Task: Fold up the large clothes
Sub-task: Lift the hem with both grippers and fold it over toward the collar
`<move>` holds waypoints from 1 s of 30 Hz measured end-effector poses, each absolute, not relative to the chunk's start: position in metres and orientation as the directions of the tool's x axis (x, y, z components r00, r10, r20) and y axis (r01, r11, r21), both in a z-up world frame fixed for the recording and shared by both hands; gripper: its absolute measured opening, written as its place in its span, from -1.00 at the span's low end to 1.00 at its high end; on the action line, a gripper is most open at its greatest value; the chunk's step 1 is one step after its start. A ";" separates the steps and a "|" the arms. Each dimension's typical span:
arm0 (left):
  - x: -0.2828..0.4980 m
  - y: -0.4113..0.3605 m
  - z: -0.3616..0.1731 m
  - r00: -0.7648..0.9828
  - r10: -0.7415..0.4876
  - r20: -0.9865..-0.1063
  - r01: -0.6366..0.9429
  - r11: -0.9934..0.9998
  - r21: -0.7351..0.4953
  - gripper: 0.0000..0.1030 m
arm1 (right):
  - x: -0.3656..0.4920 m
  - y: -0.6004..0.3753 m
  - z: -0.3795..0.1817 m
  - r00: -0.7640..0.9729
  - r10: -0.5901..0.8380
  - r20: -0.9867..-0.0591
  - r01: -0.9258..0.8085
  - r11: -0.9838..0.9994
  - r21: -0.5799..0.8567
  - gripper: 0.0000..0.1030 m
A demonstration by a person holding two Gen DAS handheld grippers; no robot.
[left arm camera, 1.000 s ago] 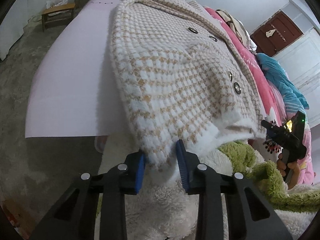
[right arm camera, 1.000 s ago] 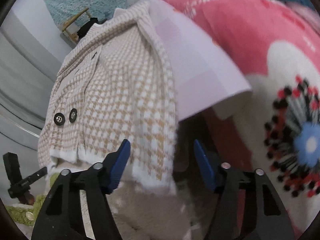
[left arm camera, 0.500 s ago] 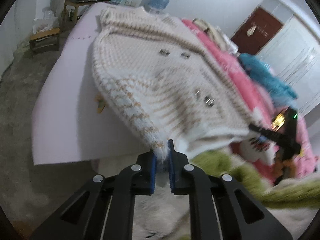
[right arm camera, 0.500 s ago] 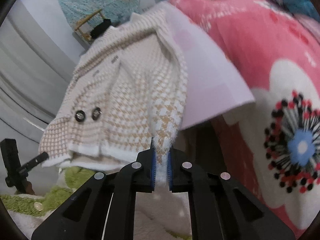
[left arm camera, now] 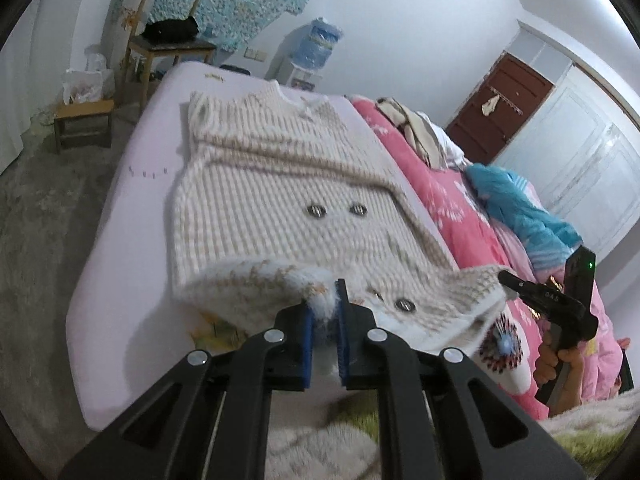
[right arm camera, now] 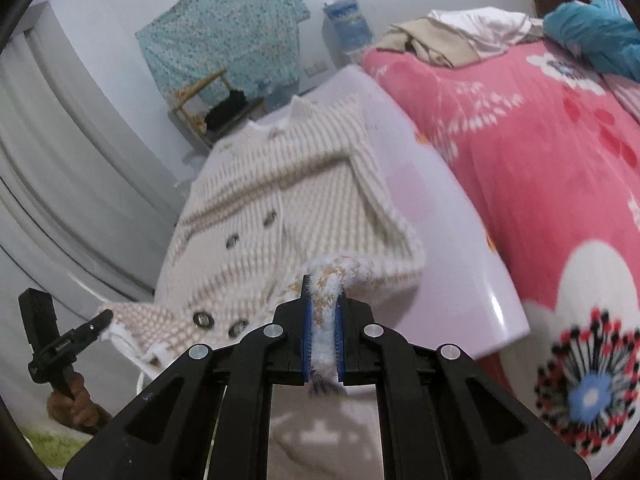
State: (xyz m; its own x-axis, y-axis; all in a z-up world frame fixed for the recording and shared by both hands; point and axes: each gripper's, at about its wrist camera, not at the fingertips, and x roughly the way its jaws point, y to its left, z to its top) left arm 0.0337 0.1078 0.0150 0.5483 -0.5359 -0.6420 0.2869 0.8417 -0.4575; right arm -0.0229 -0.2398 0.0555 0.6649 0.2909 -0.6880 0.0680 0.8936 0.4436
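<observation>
A cream and tan checked knit cardigan [left arm camera: 280, 184] with dark metal buttons lies front-up on a pale lilac board [left arm camera: 120, 240], its collar at the far end. My left gripper [left arm camera: 323, 316] is shut on the fluffy white hem at the near left corner, which is lifted off the board. My right gripper [right arm camera: 323, 312] is shut on the hem at the near right corner of the cardigan [right arm camera: 288, 216], also raised. The hem sags between the two grips. Each gripper shows in the other's view: the right gripper [left arm camera: 508, 278] at the right, the left gripper [right arm camera: 102, 316] at the left.
A pink floral quilt [right arm camera: 540, 152] lies right of the lilac board [right arm camera: 460, 272], with a teal garment [left arm camera: 520, 208] and beige clothes [right arm camera: 436, 36] on it. A wooden chair [left arm camera: 168, 48], stool [left arm camera: 82, 120] and water dispenser [left arm camera: 316, 46] stand at the far wall. Green and white fluffy fabric [left arm camera: 332, 448] lies below.
Both grippers closed from open onto the cardigan's near hem corners, then rose, lifting the hem off the board's near edge. More of the room beyond has come into view.
</observation>
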 end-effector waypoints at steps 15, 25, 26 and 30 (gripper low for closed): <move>0.160 0.135 0.022 0.619 -0.484 -0.619 0.196 0.858 -0.475 -0.82 | 0.120 -0.242 0.073 0.702 0.297 -0.647 0.011 0.904 0.427 -0.85; 0.238 0.139 -0.036 0.508 -0.445 -0.738 0.052 0.870 -0.489 -0.41 | 0.217 -0.252 -0.014 0.545 0.355 -0.759 0.124 0.861 0.492 -0.09; 0.241 0.140 -0.041 0.498 -0.449 -0.742 0.038 0.866 -0.499 -0.28 | 0.218 -0.255 -0.018 0.547 0.334 -0.767 0.143 0.866 0.479 -0.03; 0.236 0.150 -0.035 0.551 -0.417 -0.723 0.023 0.873 -0.486 0.28 | 0.205 -0.263 -0.006 0.605 0.273 -0.748 0.149 0.884 0.443 0.35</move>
